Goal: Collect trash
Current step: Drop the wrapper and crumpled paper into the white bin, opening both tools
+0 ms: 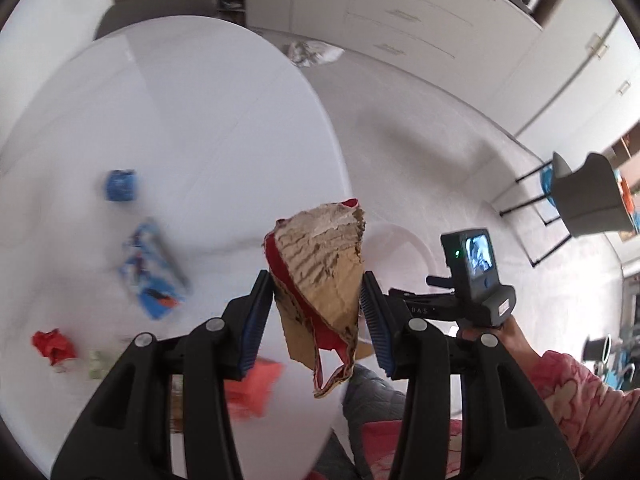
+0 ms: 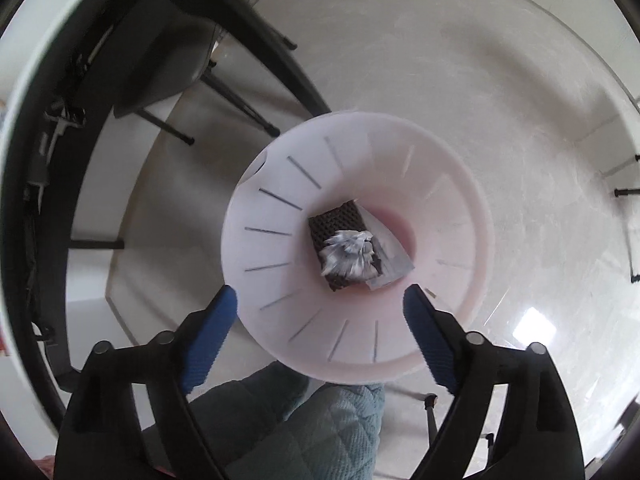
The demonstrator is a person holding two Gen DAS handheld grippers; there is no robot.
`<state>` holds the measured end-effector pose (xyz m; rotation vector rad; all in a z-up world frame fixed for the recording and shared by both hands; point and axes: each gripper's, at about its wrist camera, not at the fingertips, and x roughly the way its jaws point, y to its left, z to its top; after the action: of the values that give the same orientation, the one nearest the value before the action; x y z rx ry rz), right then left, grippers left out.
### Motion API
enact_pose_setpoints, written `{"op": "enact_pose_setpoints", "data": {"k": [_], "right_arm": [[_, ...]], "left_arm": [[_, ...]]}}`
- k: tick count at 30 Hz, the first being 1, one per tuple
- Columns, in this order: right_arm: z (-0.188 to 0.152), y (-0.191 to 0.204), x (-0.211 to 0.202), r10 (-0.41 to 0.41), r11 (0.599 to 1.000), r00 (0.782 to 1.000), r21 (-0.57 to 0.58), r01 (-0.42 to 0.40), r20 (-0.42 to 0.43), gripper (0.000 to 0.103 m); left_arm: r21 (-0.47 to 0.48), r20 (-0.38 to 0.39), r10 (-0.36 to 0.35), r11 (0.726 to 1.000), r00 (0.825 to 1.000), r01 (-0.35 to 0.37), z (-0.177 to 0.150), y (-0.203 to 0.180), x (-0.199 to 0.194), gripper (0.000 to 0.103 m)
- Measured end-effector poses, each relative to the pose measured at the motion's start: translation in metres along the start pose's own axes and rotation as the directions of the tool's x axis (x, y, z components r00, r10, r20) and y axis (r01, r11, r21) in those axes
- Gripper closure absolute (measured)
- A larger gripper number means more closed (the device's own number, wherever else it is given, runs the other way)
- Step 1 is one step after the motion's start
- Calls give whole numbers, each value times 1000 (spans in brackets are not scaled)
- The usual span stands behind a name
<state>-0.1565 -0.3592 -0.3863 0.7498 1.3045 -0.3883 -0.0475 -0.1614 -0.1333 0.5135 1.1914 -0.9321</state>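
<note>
Torn cardboard scrap (image 1: pixel 320 276) is clamped in left gripper (image 1: pixel 318 312) at bench (image 1: pixel 180 120) edge. Right gripper (image 2: pixel 320 316) is held wide, empty, over white bin (image 2: pixel 460 216). Next, judged: scrap carried to bin.

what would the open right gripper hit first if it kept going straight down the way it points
Probably the crumpled grey paper wad inside the white slotted plastic bin; the right gripper is open, empty, pointing into it.
</note>
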Motion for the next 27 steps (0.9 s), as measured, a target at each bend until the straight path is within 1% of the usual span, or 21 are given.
{"op": "enact_pose_setpoints", "data": {"k": [1, 3, 7, 11, 13, 15, 17, 18, 19, 22, 24, 26, 27], "right_arm": [[-2, -5, -11, -5, 1000, 1000, 8, 4, 19, 13], [-7, -14, -33, -9, 1000, 999, 14, 9, 53, 12], [-16, -33, -80, -57, 998, 990, 21, 55, 128, 8], [-20, -53, -112, -61, 998, 983, 45, 54, 171, 6], [-20, -59, -119, -60, 997, 982, 55, 51, 179, 6], [-19, -65, -123, -57, 997, 981, 59, 46, 186, 6], [-18, -67, -123, -55, 997, 981, 55, 45, 189, 6], [-17, -68, -124, -53, 998, 980, 51, 44, 190, 6], [-19, -68, -125, -52, 998, 980, 49, 43, 190, 6], [-19, -68, -127, -43, 999, 981, 41, 36, 189, 6], [-20, -67, -132, -39, 999, 981, 32, 33, 191, 6], [-19, -64, -136, -36, 999, 981, 20, 32, 191, 6], [-18, -59, -140, -32, 999, 980, 8, 31, 198, 6]], "left_arm": [[9, -7, -7, 1000, 1000, 7, 0, -9, 7, 59], [28, -17, -14, 1000, 1000, 15, 0, -26, 13, 59], [64, -52, -41, 997, 998, 44, 1, -56, 41, 58], [91, -113, -45, 994, 993, 55, -4, -81, 81, 58], [106, -150, -40, 993, 988, 56, -7, -94, 107, 57], [108, -185, -38, 992, 982, 58, -10, -102, 127, 48], [88, -200, -48, 994, 979, 67, -12, -106, 139, 30], [71, -199, -57, 995, 978, 72, -13, -107, 141, 26], [59, -197, -67, 995, 978, 80, -13, -107, 141, 19], [43, -175, -88, 994, 981, 97, -14, -106, 134, 17], [38, -162, -79, 996, 984, 86, -13, -103, 126, 13], [32, -129, -63, 997, 990, 68, -9, -108, 120, 13], [28, -106, -56, 998, 993, 59, -7, -106, 110, 12]]}}
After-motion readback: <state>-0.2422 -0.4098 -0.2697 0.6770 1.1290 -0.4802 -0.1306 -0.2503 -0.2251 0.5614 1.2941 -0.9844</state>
